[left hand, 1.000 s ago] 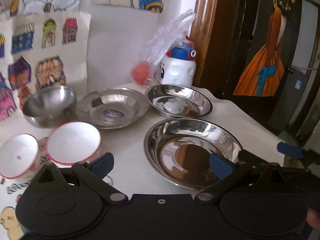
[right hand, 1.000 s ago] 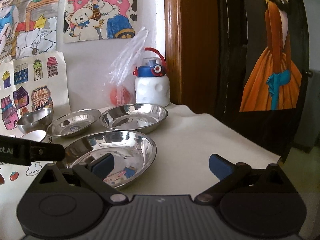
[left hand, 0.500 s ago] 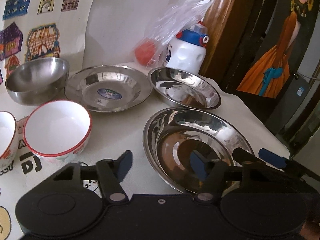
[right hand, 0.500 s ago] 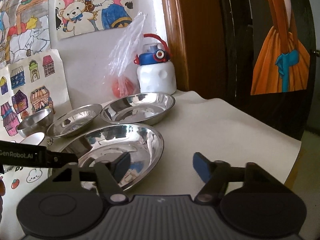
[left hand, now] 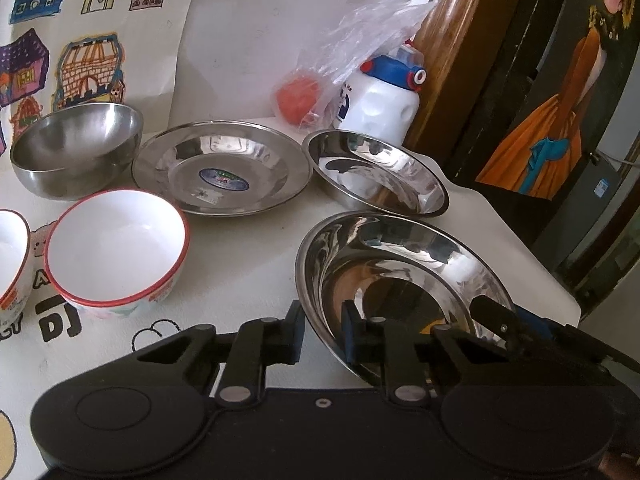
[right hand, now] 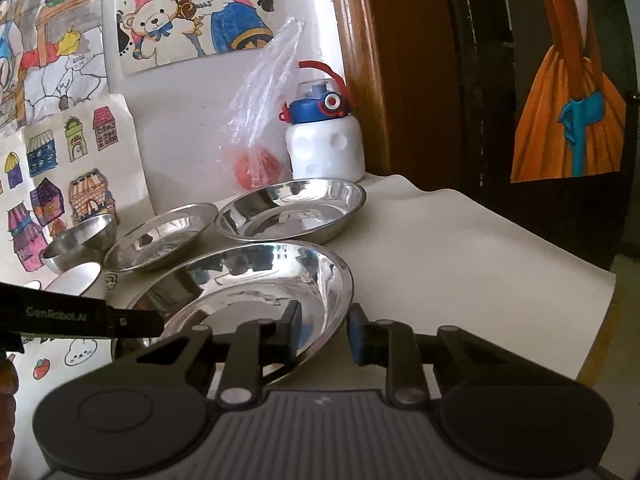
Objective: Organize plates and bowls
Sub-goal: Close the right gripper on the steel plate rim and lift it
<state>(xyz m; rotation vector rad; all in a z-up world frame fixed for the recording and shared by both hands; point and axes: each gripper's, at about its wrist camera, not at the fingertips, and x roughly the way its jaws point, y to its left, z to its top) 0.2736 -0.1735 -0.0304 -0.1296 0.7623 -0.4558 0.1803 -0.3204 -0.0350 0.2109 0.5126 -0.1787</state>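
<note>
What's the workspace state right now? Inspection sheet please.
Surface: white table, printed cartoons.
Job's things: near steel plate; flat plate, deep plate and steel bowl behind; white bowl and second white bowl to the left.
Clutter: water bottle, plastic bag holding something red.
Grippers: left gripper and right gripper each straddle the near steel plate's rim on opposite sides; clamp unclear.
Cables: nothing seen on the table.
Surroundings: drawings on wall, wooden door frame.
</note>
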